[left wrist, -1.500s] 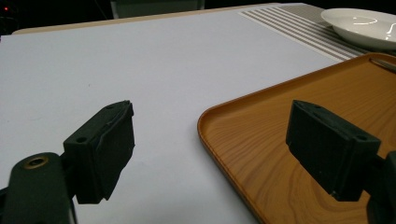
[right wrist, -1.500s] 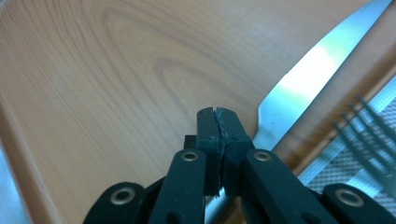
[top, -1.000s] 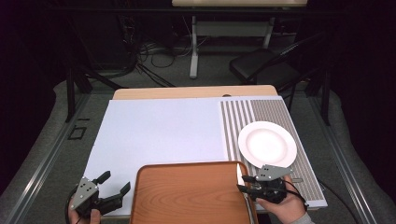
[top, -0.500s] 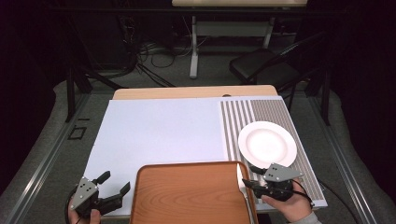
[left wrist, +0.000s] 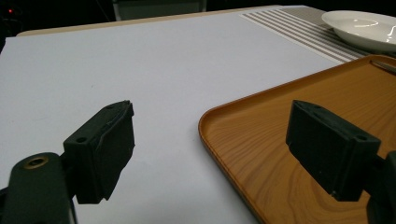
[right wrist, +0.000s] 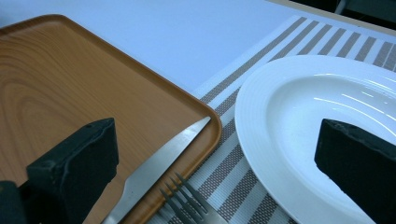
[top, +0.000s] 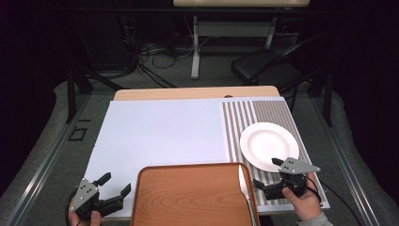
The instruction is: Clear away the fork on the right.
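Knife (right wrist: 159, 170) lies on the wooden tray's (top: 188, 197) right rim, blade pointing to about 1 o'clock in the right gripper view, with a fork (right wrist: 189, 205) just beside it on the striped mat (top: 256, 117). Looks like cutlery being laid out beside the white plate (top: 268, 146), which sits on the mat at roughly 1 o'clock from the tray. Right gripper (top: 277, 176) sits at 3 o'clock off the tray's right edge; its jaws have just been opening and stand wide apart, nothing clamped, knife and fork lying free below them. Likely a release, or a regrip to come. Left gripper (top: 115, 190) waits at 9 o'clock off the tray's left edge, jaws apart and empty, straddling the tray corner, probably ready to steady it. All on the white-covered bench (top: 160, 132).
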